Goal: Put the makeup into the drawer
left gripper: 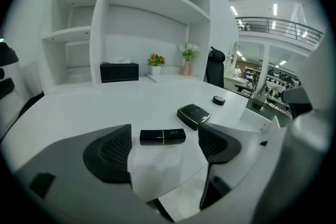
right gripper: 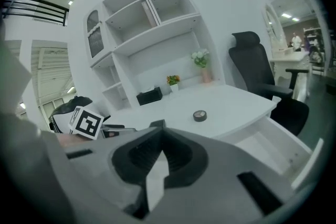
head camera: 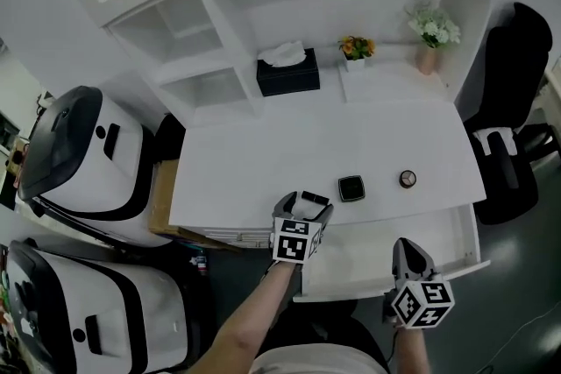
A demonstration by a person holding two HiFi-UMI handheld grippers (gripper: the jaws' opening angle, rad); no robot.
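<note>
Jaws of the left gripper [left gripper: 164,128] stand spread, the black makeup tube [left gripper: 162,136] lying crosswise between them.

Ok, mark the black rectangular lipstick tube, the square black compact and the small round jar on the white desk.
black rectangular lipstick tube [left gripper: 163,136]: left gripper view, middle of its long side.
square black compact [head camera: 351,188]: head view, centre of its lid.
small round jar [head camera: 408,179]: head view, centre of its top.

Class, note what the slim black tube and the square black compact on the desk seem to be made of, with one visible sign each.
Slim black tube: probably glossy plastic; sheen and a thin gold band. Square black compact: likely glossy plastic too; light edging and reflections on its lid.
</note>
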